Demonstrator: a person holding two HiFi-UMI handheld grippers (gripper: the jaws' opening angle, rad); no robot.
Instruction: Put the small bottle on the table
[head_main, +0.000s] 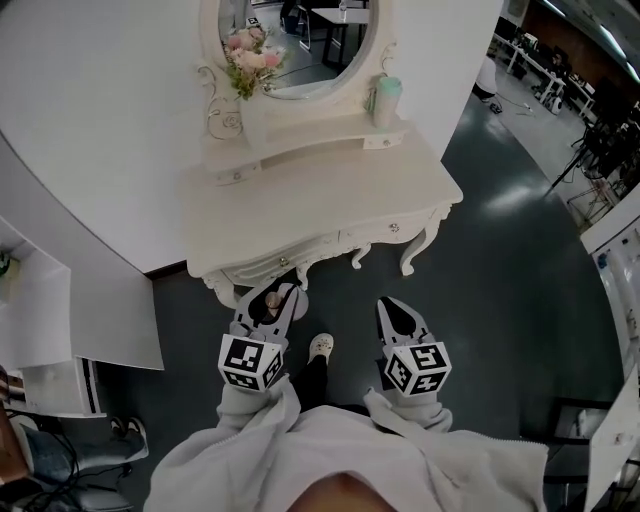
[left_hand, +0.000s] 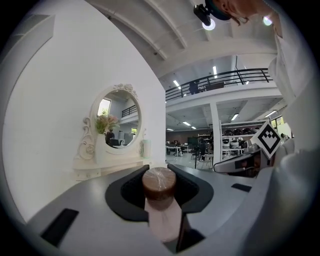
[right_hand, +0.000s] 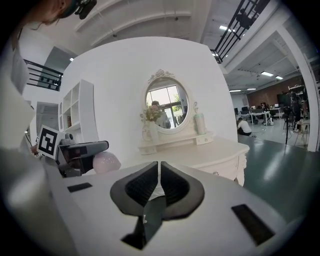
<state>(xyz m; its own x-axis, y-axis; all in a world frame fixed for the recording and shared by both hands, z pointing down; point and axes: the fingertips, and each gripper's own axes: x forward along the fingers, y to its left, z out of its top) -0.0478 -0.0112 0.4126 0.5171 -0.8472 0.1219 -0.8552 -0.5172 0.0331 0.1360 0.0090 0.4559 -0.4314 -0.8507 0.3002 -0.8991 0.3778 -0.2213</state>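
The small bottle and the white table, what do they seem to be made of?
The small bottle: pale pink, matte body, probably frosted plastic or glass; its brown cap shows streaks like wood grain. The table: likely painted wood, cream with a soft sheen, judging by its carved curved legs.

We see oval mirror (head_main: 300, 40) far centre, in ornate white frame, against curved white wall (head_main: 100, 130). Pink and white flowers (head_main: 250, 58) at mirror's left edge. Mint-green cup (head_main: 386, 100) upright just beside its right edge. We note white shelf unit (head_main: 40, 310) near left, dark glossy floor (head_main: 500, 280) at right, desks (head_main: 535, 60) far right. Balcony railing (left_hand: 225, 79) high up, far beyond wall's end.
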